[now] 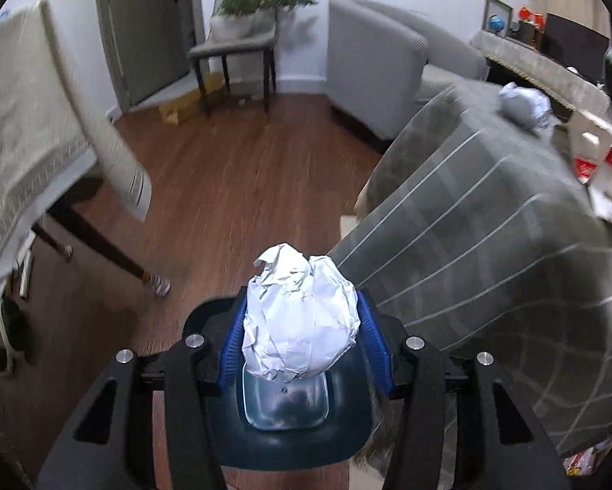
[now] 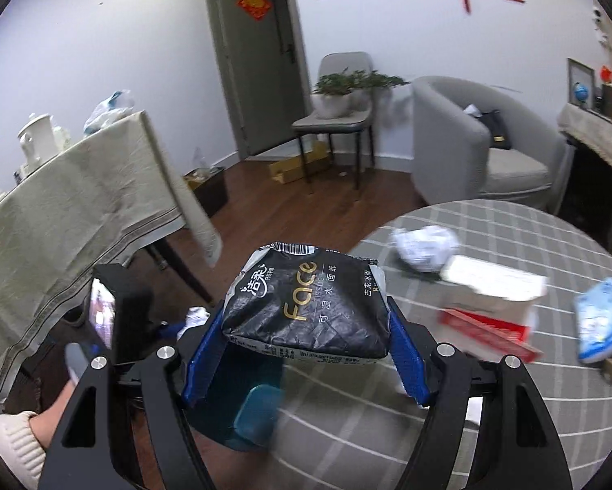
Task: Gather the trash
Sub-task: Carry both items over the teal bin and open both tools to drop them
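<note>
A round table [image 2: 489, 400] covered with a grey checked cloth is seen at the right of both views, with a wooden floor [image 1: 232, 171] beside it. Just beside the table's edge, low on the floor, a dark teal bin [image 1: 342, 433] with a clear inner pane is seen.

On the tabletop a white and red carton [image 2: 493, 302] is seen lying on its side, with a crumpled paper wad [image 2: 426, 247] just behind it and a light blue packet [image 2: 599, 320] well to its right.

The right gripper [image 2: 306, 351] is held out level over the table's near edge, above the bin, and is clamped on a black tissue pack [image 2: 306, 310], which is pressed between the blue pads [image 2: 406, 359]. The pack is held flat, its gold lettering facing up.

The left gripper [image 1: 301, 335] is pointed steeply downward, directly above the bin's opening, and is closed around a white crumpled paper ball [image 1: 299, 318]. The ball is squeezed between the two blue pads [image 1: 373, 339] and is held clear of the bin.
</note>
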Demonstrator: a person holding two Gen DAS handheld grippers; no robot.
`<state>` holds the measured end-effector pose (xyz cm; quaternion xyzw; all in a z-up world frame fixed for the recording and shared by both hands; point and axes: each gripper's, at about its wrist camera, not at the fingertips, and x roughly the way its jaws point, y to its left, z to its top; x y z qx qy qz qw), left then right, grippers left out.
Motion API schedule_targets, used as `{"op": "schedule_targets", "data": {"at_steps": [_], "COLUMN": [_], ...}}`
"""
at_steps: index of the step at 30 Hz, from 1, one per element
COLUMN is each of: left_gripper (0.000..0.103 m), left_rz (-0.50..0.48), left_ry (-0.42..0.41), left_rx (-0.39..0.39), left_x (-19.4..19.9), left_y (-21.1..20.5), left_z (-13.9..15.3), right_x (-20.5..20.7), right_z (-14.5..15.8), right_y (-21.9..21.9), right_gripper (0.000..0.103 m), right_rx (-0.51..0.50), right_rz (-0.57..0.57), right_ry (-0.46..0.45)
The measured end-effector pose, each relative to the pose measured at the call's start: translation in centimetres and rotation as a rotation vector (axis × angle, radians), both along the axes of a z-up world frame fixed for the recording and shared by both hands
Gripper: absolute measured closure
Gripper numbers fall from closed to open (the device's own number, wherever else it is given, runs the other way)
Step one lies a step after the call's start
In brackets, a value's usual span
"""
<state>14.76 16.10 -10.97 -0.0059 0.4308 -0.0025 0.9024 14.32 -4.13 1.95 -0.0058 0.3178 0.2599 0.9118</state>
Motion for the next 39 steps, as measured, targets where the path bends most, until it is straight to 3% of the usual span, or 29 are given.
{"op": "schedule_targets", "data": {"at_steps": [11,16,24,29,39], "left_gripper": [0.048,0.043,0.027,0.027,0.029], "left_rz": [0.007,0.008,0.013,0.04,0.157], "left_ry": [0.23,0.281,0.213,0.153,-0.071], "left_rx": [-0.009,-0.03,-0.042,-0.055,-0.165], "left_x": [-0.6,-1.5,-2.1,-2.6,-3.9], "left_y": [3.8,4.8,6.9,8.8,13.2], "left_z": [-7.6,-9.5,-8.0,-6.2,2.0], "right_x": [0.1,0.6,1.5,2.1,2.7], "right_z": [-2.5,-4.1,-6.1,-7.5,-11.5], "right_y": [6.5,8.8,10.3,11.4,14.1], "right_gripper": [0.029,0.029,0.029,0.029,0.029], "right_rx": [-0.02,-0.059,-0.054,-0.053,-0.093], "right_rz": [0.098,0.127,0.136,0.13,0.149], "right_ry": [0.069,0.107,0.164,0.199,0.286]}}
